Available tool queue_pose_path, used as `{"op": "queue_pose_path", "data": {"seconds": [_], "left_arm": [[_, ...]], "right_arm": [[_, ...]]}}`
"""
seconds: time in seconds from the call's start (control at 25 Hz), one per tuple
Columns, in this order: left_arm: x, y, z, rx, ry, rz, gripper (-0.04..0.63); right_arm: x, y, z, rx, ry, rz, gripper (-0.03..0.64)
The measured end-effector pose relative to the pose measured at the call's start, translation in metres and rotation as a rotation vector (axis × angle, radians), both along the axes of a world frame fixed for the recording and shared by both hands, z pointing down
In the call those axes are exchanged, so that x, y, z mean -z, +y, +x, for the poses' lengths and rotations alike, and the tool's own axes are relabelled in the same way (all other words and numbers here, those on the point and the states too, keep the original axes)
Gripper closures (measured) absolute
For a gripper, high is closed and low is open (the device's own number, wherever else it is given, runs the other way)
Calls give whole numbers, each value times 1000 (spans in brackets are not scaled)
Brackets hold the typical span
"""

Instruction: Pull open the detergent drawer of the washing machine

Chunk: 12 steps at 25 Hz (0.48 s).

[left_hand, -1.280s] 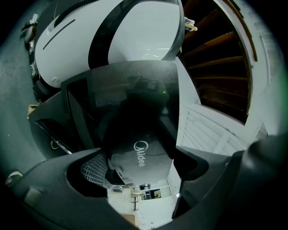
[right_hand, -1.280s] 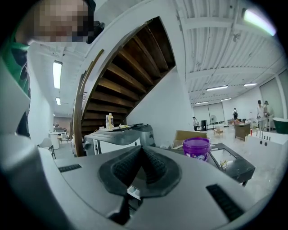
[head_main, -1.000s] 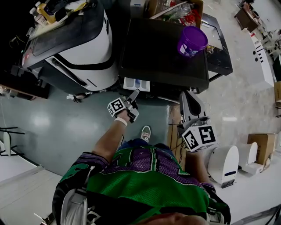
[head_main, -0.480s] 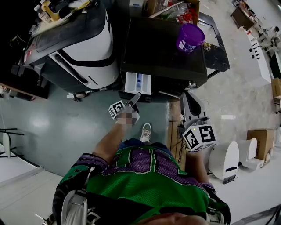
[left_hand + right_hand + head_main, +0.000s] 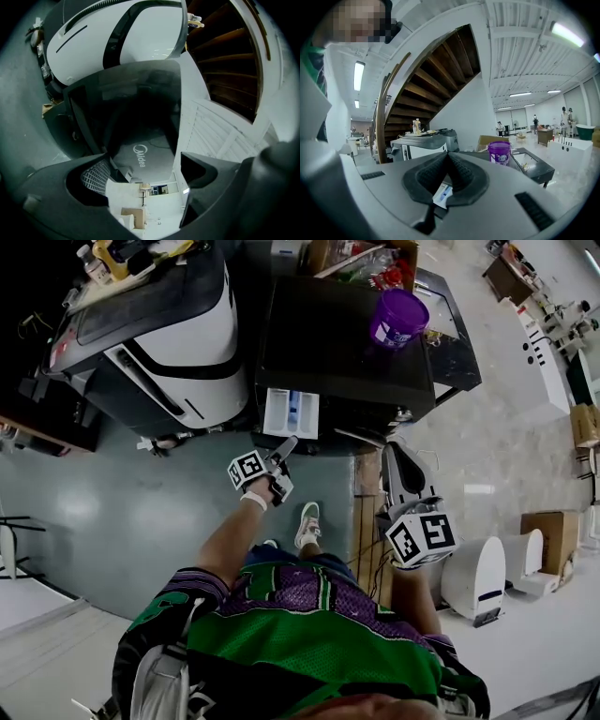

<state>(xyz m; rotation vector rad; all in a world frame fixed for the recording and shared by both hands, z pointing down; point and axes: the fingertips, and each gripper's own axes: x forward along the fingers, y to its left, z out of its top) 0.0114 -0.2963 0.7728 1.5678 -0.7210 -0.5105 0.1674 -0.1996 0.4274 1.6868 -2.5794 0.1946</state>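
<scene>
Drawer out, my left gripper at its front edge.

In the head view I see the white detergent drawer (image 5: 291, 413) standing well out of the front of the black washing machine (image 5: 347, 352), at the machine's left end, with a blue part showing inside it. My left gripper (image 5: 287, 443) reaches up to the drawer's near edge. Its tips sit right at that edge, but I cannot tell whether they touch it. In the left gripper view its jaws stand wide apart, with the machine's dark "Midea" front beyond them. My right gripper (image 5: 396, 456) hangs off to the right, apart from the machine's front, its jaws pressed together on nothing. A purple bucket (image 5: 398, 318) sits on the machine's top, and a white-and-black appliance (image 5: 187, 343) stands just left of the machine.
</scene>
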Motion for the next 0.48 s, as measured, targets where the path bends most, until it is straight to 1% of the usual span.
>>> {"op": "queue_pose_path", "data": {"seconds": [0.2, 0.32, 0.48], "left_arm": [[15, 14, -4, -24, -36, 48, 135], [31, 25, -7, -54, -39, 84, 135], [51, 43, -15, -66, -39, 134, 135]], "right_arm": [[6, 17, -5, -14, 9, 9, 615], [9, 25, -13, -13, 10, 21, 615], [12, 37, -27, -2, -2, 28, 615]]}}
